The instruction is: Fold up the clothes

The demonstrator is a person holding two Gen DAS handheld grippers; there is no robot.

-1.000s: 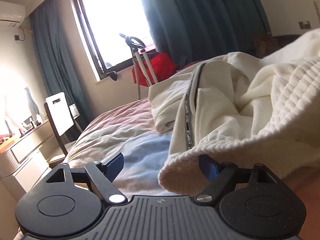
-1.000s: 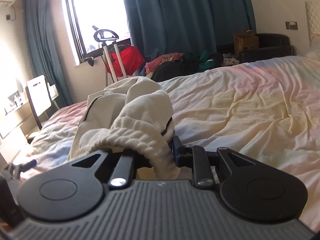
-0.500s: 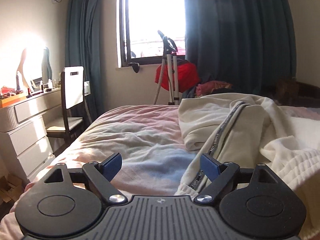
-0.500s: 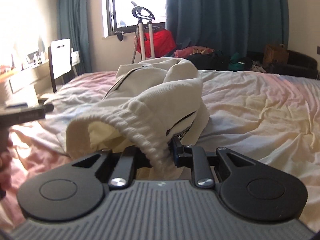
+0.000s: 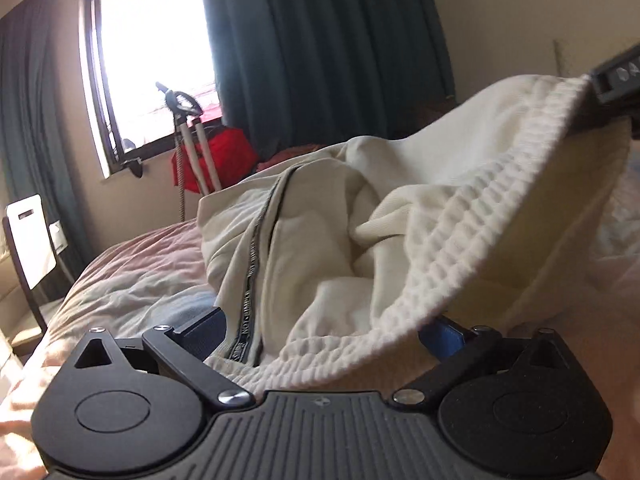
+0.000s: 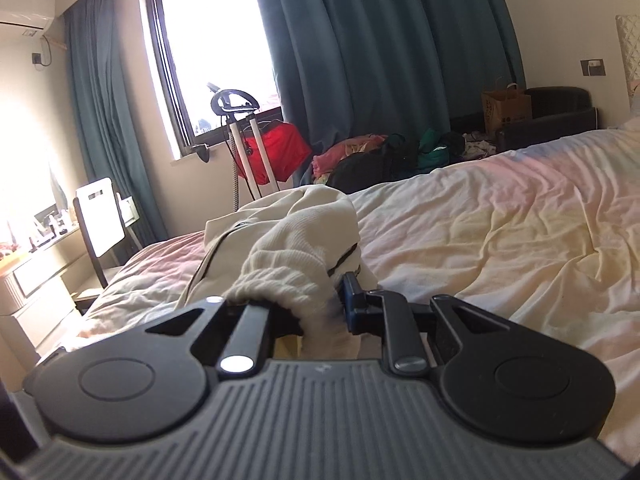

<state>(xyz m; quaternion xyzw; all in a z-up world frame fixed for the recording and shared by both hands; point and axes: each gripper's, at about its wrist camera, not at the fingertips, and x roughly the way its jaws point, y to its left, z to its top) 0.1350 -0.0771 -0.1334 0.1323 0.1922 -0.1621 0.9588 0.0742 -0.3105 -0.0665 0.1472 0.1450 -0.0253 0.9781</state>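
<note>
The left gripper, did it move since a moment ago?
Yes. Against the window, the left gripper swung toward the cream garment; its ribbed hem now lies between the opening jaws, pads not yet pressing it.

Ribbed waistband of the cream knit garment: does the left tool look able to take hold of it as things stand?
Probably yes. The ribbed waistband already droops between the left tool's opening jaws, nothing blocking it; the right tool pinches the same band further along.

Home bedroom, wide bed [image 6: 500, 240] with rumpled pastel duvet, teal curtains [image 6: 380, 48] beside bright window [image 6: 216, 44], wall air conditioner [image 6: 24, 8], dresser [image 6: 36, 280] with chair [image 6: 102, 220]
</note>
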